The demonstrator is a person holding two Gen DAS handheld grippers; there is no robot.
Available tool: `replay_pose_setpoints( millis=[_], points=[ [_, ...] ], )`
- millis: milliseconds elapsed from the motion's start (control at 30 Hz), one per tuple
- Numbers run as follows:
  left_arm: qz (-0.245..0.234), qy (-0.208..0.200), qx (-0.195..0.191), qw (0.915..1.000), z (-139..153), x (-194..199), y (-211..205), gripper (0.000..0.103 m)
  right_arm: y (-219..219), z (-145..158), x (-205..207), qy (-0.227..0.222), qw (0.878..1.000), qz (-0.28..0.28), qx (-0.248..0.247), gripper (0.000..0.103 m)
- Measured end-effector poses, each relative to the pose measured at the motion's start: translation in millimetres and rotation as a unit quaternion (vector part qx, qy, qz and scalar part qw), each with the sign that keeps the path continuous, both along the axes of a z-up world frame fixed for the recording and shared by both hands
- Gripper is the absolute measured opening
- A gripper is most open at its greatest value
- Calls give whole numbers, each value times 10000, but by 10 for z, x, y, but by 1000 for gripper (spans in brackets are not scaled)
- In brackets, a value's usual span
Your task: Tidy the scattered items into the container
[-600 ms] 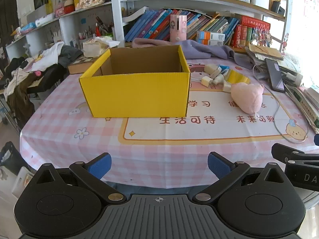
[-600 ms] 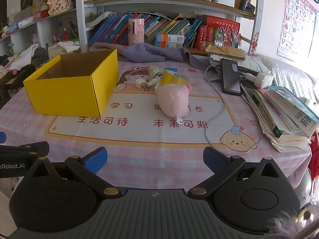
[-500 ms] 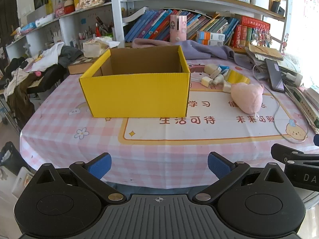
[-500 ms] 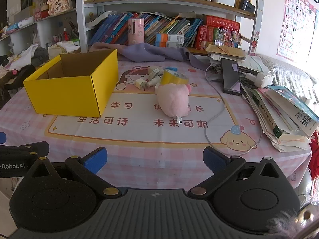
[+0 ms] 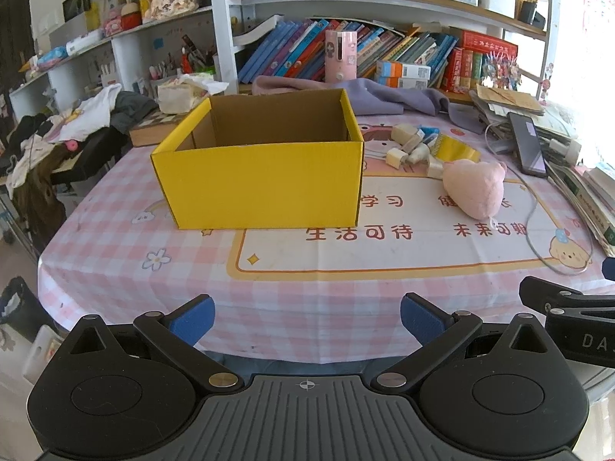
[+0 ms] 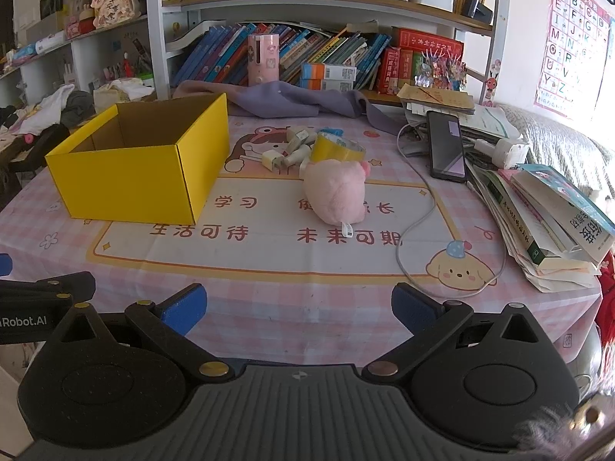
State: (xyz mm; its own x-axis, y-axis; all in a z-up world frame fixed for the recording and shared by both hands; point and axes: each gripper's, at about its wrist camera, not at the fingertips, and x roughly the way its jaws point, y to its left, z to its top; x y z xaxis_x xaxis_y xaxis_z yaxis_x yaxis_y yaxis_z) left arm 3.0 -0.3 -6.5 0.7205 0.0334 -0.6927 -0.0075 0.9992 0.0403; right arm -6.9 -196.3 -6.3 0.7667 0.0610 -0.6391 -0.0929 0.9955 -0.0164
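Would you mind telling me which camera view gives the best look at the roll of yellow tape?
The right wrist view: the roll of yellow tape shows its open ring and printed side behind the pink plush toy. In the left wrist view the tape appears smaller, flatter and farther off, beside the white chargers.

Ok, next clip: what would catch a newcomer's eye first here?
The open yellow cardboard box on the left of the pink checked tablecloth, apparently empty. To its right lies a pink plush toy, with a yellow tape roll and small white plugs clustered behind it. Both grippers sit open at the near edge.
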Motion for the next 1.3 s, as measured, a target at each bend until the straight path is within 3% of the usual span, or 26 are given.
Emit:
replay_pose_setpoints(
  millis=[1300],
  points=[
    [-54, -92, 0, 9999, -4, 16, 75, 103, 119, -55, 53, 62, 9999, 76, 27, 103]
  ],
)
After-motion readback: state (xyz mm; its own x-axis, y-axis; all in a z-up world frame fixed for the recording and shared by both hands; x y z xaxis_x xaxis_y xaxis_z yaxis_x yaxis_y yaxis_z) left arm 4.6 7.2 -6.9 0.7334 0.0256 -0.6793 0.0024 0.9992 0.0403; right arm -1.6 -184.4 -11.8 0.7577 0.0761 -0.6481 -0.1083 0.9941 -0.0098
